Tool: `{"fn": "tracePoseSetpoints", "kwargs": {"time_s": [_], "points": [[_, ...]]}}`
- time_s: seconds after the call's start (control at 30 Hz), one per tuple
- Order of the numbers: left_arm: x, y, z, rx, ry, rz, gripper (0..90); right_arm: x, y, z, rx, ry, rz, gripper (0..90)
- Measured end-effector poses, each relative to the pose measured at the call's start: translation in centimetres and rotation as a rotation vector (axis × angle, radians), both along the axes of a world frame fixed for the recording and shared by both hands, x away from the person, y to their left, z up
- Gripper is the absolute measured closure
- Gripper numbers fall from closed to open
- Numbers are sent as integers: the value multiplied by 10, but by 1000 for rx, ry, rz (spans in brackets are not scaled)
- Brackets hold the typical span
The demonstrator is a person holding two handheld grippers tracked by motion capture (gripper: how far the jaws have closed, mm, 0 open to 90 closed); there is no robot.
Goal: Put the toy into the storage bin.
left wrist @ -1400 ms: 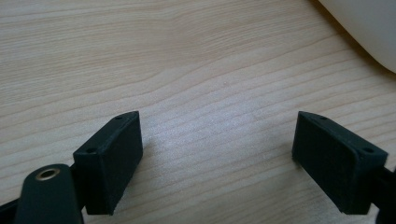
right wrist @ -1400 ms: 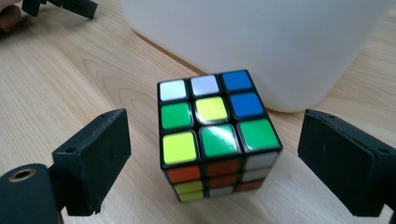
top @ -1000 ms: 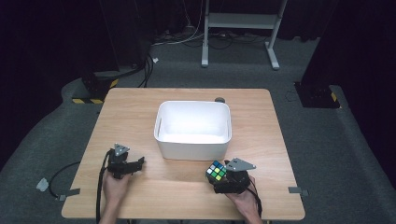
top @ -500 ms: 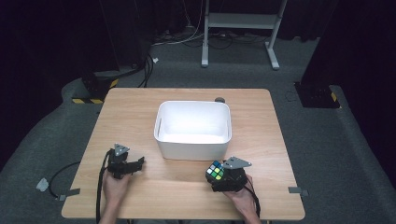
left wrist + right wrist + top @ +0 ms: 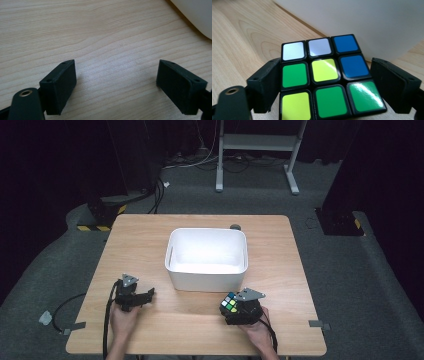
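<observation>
A Rubik's cube (image 5: 229, 302) with green, yellow, white and blue stickers lies on the wooden table (image 5: 200, 325), just in front of the white bin (image 5: 207, 233). My right gripper (image 5: 233, 307) has just been closing its jaws with the cube (image 5: 324, 82) between them. Both pads now lie against the cube's sides. The bin wall (image 5: 362, 25) rises close behind the cube. My left gripper (image 5: 148, 294) rests low over the table at the front left. In the left gripper view it (image 5: 116, 82) stands open over bare wood.
The bin's corner (image 5: 197, 15) sits to the upper right of the left gripper. A small dark round object (image 5: 235, 226) lies behind the bin. Cables trail off the table's front left edge. Equipment stands on the grey floor beyond the table.
The right gripper has edged slightly left around the cube. The left gripper and the bin have not moved.
</observation>
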State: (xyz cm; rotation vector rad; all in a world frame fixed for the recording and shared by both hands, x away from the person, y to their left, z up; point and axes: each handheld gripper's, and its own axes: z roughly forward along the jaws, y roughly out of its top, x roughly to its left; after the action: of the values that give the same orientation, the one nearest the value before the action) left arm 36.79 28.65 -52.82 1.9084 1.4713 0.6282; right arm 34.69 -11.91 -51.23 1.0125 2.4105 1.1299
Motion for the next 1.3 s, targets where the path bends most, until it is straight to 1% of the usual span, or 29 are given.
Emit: {"fn": "tracePoseSetpoints", "kwargs": {"time_s": [0.13,0.2,0.33,0.73,0.8,0.93,1.3], "points": [[0,0,0,1,0,0,164,-2,3,-1,-5,-24,22,271],[0,0,0,2,1,-1,164,-3,3,-1,-9,-39,26,299],[0,0,0,2,0,1,164,-3,0,0,0,-38,31,331],[0,0,0,0,1,0,164,-6,0,1,-7,-47,27,336],[0,0,0,2,0,1,164,-6,-1,2,-3,-50,26,336],[0,0,0,3,0,1,164,-7,-3,4,13,-42,18,336],[0,0,0,4,0,0,164,-12,-8,15,36,-54,40,337]]}}
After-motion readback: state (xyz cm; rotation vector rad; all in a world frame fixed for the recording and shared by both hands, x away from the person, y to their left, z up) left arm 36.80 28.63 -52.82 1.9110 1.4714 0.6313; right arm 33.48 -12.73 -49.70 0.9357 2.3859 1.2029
